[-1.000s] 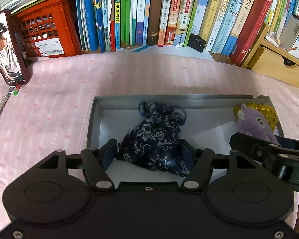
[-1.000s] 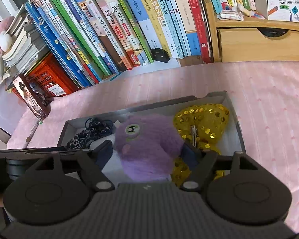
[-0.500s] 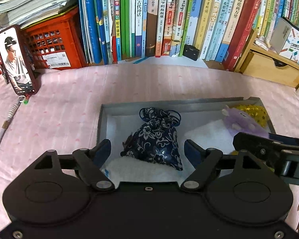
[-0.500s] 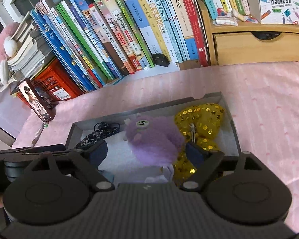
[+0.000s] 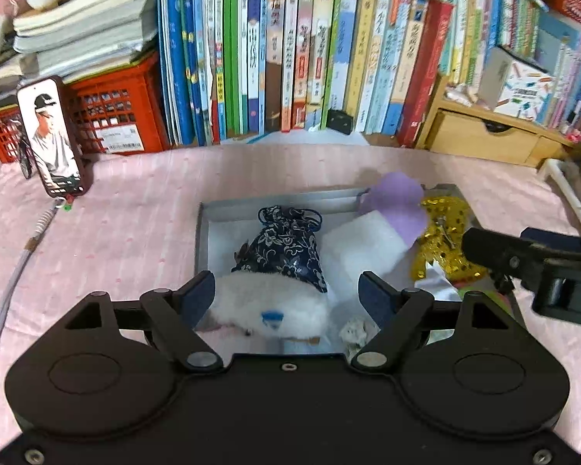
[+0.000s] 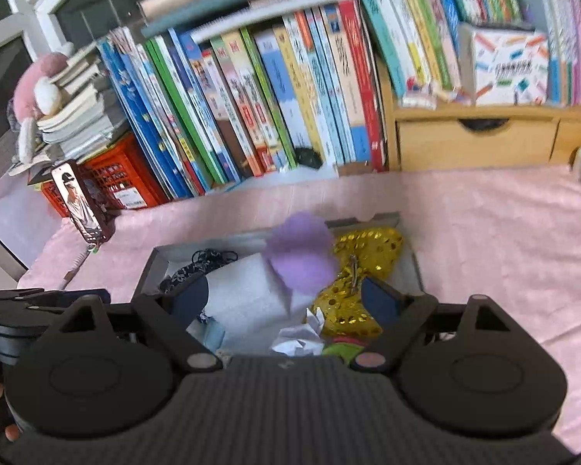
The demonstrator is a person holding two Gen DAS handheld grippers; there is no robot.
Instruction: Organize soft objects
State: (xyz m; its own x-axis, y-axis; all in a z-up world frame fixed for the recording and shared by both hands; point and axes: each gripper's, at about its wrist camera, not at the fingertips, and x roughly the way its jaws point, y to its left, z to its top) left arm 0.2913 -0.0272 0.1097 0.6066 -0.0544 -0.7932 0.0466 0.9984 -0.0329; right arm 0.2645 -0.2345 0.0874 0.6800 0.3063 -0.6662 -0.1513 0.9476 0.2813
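A grey box (image 5: 200, 232) on the pink cloth holds a dark blue floral pouch (image 5: 286, 246), a white fluffy toy (image 5: 269, 306), a purple plush (image 5: 397, 205) and a gold sequin bow (image 5: 445, 240). My left gripper (image 5: 286, 294) hovers open above the white toy and the pouch, touching neither. In the right wrist view the purple plush (image 6: 302, 252) and the gold bow (image 6: 362, 267) lie beyond my right gripper (image 6: 286, 298), which is open with nothing pressed between its pads. White foam (image 6: 244, 290) and crumpled paper (image 6: 298, 343) lie below it in the box (image 6: 151, 271).
A row of upright books (image 5: 290, 58) lines the back. A red crate (image 5: 116, 112) and a propped phone (image 5: 52, 137) stand back left, with a cord (image 5: 15, 271) trailing forward. A wooden drawer unit (image 5: 484, 135) is back right. Pink cloth (image 6: 503, 232) surrounds the box.
Both grippers opened, the left letting go of the floral pouch and the right of the purple plush. Both then rose and drew back from the box, where the two things stay.
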